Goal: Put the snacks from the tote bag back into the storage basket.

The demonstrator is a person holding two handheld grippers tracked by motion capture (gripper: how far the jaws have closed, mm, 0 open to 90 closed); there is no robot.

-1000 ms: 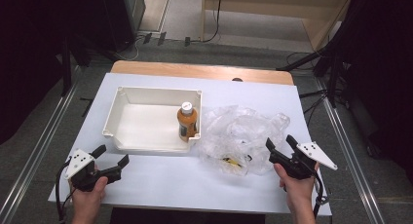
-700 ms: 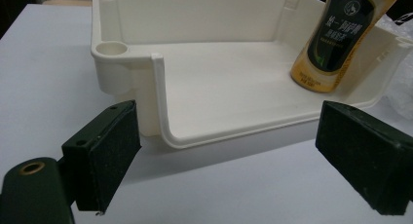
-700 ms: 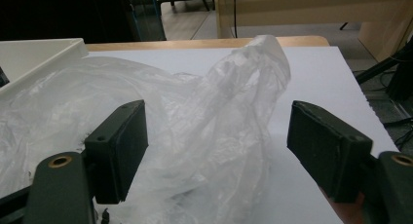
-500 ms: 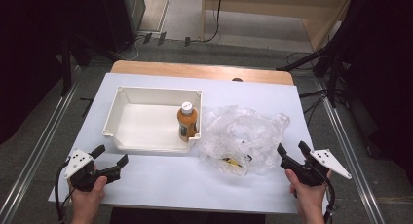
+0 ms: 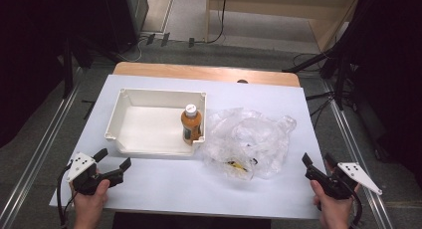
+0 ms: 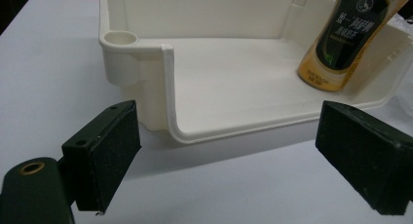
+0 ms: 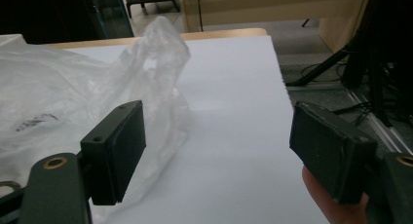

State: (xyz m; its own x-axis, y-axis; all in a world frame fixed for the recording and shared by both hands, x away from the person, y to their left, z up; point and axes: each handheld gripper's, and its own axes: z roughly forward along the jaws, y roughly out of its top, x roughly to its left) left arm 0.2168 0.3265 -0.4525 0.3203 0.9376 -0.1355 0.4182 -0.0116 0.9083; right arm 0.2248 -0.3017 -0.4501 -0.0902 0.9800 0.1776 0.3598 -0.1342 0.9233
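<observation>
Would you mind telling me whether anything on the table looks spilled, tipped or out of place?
Nothing stands out. The bottle stands upright in the tray, capped, and the crumpled plastic bag lies beside the tray.

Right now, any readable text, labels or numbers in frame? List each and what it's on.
Orange drink bottle with white cap, standing in the white plastic tray: dark label with white Chinese characters and a round logo above them; too blurred to quote.
Crumpled clear plastic bag: a dark printed line on the film, unreadable.
Same bag, high view: a yellow-and-black patch, too small to read.
No legible numbers or signs elsewhere.
</observation>
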